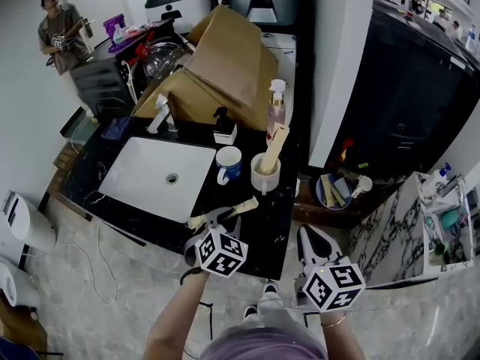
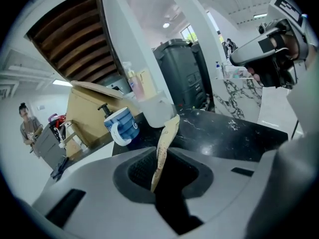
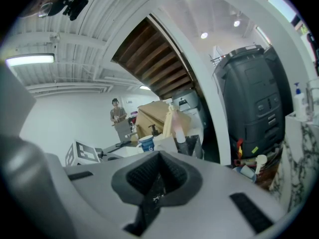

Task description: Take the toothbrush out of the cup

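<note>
On the black countertop [image 1: 262, 235], right of the white sink [image 1: 150, 175] and blue mug [image 1: 229, 162], the left gripper [image 1: 219, 217] tilts down. Its jaws stand slightly apart around the cream toothbrush [image 1: 232, 208], which lies near the front edge, outside the white cup [image 1: 265, 180]. At right, the right gripper [image 1: 313, 238] hovers closed and empty.

Toothbrush [image 1: 244, 205], beige-wrapped, out of the cup [image 1: 264, 180], lying on the black counter [image 1: 264, 232]; white cup upright at its 1 o'clock, holding a second wrapped brush [image 1: 274, 147].
</note>
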`<control>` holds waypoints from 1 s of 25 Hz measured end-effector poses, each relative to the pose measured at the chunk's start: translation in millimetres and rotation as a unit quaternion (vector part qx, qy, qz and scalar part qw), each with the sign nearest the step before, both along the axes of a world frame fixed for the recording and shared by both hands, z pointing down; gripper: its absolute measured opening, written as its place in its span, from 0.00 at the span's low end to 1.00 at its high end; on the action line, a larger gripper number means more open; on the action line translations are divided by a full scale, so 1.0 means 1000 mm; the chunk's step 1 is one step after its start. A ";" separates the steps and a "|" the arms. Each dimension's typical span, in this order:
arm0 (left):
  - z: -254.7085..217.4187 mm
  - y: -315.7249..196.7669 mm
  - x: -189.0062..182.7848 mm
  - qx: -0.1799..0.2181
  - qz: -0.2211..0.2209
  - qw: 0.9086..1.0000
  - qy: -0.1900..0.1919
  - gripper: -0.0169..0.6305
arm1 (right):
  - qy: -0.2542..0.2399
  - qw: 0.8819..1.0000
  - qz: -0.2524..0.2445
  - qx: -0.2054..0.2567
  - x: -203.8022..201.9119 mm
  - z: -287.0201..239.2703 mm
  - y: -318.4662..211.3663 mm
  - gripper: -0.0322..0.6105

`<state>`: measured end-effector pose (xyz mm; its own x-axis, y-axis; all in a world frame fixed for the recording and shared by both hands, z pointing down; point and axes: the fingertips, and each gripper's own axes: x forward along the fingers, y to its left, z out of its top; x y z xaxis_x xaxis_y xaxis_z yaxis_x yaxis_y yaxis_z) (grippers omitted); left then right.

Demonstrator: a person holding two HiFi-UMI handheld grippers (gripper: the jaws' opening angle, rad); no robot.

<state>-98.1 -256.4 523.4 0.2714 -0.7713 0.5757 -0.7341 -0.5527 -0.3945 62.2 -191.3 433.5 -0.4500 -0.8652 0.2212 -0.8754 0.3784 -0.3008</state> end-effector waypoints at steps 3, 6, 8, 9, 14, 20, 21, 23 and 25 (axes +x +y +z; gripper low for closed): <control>0.008 0.000 0.003 -0.022 0.012 1.000 -0.013 0.12 | 0.000 1.000 0.002 -0.001 0.001 0.000 -0.002 0.05; 0.010 -0.001 0.004 -0.032 0.018 0.999 -0.019 0.13 | 0.000 1.000 0.005 0.000 0.002 -0.001 -0.003 0.05; 0.012 -0.001 0.004 -0.038 0.022 0.999 -0.022 0.14 | 0.000 1.000 0.005 -0.001 0.002 -0.002 -0.004 0.05; 0.012 -0.001 0.004 -0.042 0.025 0.999 -0.021 0.14 | 0.000 1.000 0.005 -0.001 0.001 -0.001 -0.005 0.05; 0.008 0.003 0.007 -0.070 0.038 0.997 0.002 0.24 | 0.002 1.000 0.000 -0.001 -0.002 -0.003 -0.008 0.05; -0.031 0.004 0.007 -0.064 0.026 0.988 0.139 0.27 | 0.001 1.000 -0.005 0.003 -0.005 -0.006 -0.012 0.05; -0.041 0.001 0.008 -0.057 0.022 0.984 0.167 0.27 | 0.001 1.000 -0.006 0.004 -0.005 -0.007 -0.013 0.05; -0.061 -0.007 0.012 -0.038 0.015 0.977 0.209 0.27 | 0.002 1.000 -0.005 0.005 -0.004 -0.008 -0.015 0.05; -0.078 -0.018 0.018 -0.018 0.011 0.971 0.237 0.27 | 0.002 1.000 -0.003 0.007 -0.002 -0.010 -0.017 0.05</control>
<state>-80.3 -274.6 445.5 0.5291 -0.7439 0.4082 -0.8160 -0.5780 0.0043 60.6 -207.9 423.1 -0.4549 -0.8651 0.2112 -0.8739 0.3881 -0.2926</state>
